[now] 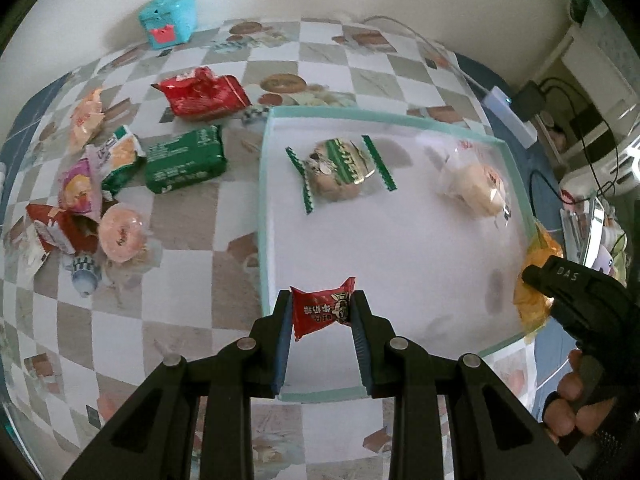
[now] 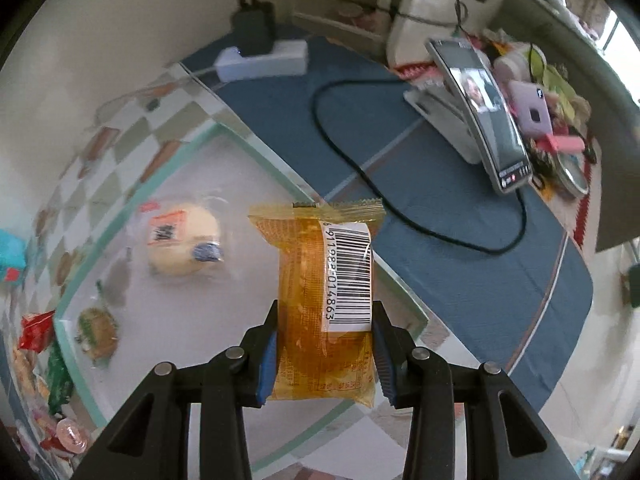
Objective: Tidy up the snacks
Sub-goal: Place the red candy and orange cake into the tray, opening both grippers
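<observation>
My left gripper [image 1: 321, 307] is shut on a small red candy packet [image 1: 322, 309], held over the near edge of the white tray [image 1: 400, 272]. Over the tray's right rim, my right gripper [image 2: 325, 322] is shut on an orange snack pack [image 2: 320, 300] with a barcode label; the same orange snack pack [image 1: 534, 280] shows at the right of the left wrist view. Inside the tray lie a green-striped wrapped cake [image 1: 340, 174] and a pale wrapped bun [image 1: 476, 188]. The tray [image 2: 160, 312] and bun [image 2: 182, 240] also show in the right wrist view.
Left of the tray, several loose snacks lie on the checkered cloth: a red bag [image 1: 204, 94], a green pack [image 1: 186, 164], a pink round jelly [image 1: 120, 232]. A teal box [image 1: 170, 18] stands at the back. A power strip [image 2: 262, 62], black cable [image 2: 420, 228] and phone on a stand [image 2: 480, 112] occupy the right.
</observation>
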Motion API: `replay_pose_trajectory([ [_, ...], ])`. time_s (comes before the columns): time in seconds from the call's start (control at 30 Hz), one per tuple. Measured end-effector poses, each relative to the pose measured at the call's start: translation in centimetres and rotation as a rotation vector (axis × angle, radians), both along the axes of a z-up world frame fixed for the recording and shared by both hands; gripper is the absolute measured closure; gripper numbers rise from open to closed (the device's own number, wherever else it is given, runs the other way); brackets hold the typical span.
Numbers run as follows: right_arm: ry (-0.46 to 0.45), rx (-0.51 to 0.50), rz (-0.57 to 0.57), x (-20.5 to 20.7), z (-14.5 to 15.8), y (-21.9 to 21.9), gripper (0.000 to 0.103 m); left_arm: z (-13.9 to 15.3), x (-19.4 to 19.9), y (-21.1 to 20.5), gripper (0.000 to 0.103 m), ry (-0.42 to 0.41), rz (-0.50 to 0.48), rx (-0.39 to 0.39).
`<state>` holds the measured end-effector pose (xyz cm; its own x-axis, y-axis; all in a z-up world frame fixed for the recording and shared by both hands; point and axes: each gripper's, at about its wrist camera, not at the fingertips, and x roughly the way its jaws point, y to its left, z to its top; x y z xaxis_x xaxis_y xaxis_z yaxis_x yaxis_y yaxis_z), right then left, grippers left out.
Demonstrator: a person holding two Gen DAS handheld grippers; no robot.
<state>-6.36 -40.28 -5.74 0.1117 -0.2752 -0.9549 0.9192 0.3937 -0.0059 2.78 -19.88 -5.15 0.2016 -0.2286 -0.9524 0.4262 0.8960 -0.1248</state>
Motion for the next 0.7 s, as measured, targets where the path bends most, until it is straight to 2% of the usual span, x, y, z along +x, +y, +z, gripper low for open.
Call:
replay_pose_trajectory([
  [0.27, 0.025, -0.008, 0.020, 0.4, -0.4, 0.2, 0.057, -1.3, -0.3, -1.1, 0.070, 0.017, -0.036, 0.019],
  [0.3, 0.021, -0.005, 0.018, 0.4, -0.4, 0.2, 0.057, -1.4, -0.2, -1.1, 0.067, 0.018, -0.035, 0.021],
  [0.37, 0.010, 0.002, 0.020, 0.3, -0.4, 0.2, 0.055, -1.4, -0.1, -1.0, 0.049, 0.021, -0.030, 0.012],
  [0.53, -0.003, 0.004, 0.066, 1.0, -0.2, 1.0, 0.048, -1.2, 0.2, -0.3, 0.047, 0.021, -0.007, 0.003],
  [0.57, -0.006, -0.002, 0.081, 1.2, 0.0, 1.3, 0.046, -1.2, 0.5, 0.1, 0.043, 0.025, 0.010, 0.001],
  [0.6, -0.008, -0.005, 0.093, 1.4, 0.1, 1.5, 0.039, -1.2, 0.7, 0.4, 0.038, 0.029, 0.024, -0.001],
  [0.63, -0.014, -0.008, 0.106, 1.6, 0.2, 1.7, 0.034, -1.1, 1.0, 0.9, 0.026, 0.031, 0.045, -0.003],
  [0.67, -0.019, -0.011, 0.114, 1.7, 0.3, 2.0, 0.028, -0.9, 1.3, 1.3, 0.022, 0.030, 0.065, -0.007],
  [0.7, -0.021, -0.016, 0.124, 1.9, 0.4, 2.2, 0.026, -0.8, 1.5, 1.7, 0.022, 0.026, 0.081, -0.011],
])
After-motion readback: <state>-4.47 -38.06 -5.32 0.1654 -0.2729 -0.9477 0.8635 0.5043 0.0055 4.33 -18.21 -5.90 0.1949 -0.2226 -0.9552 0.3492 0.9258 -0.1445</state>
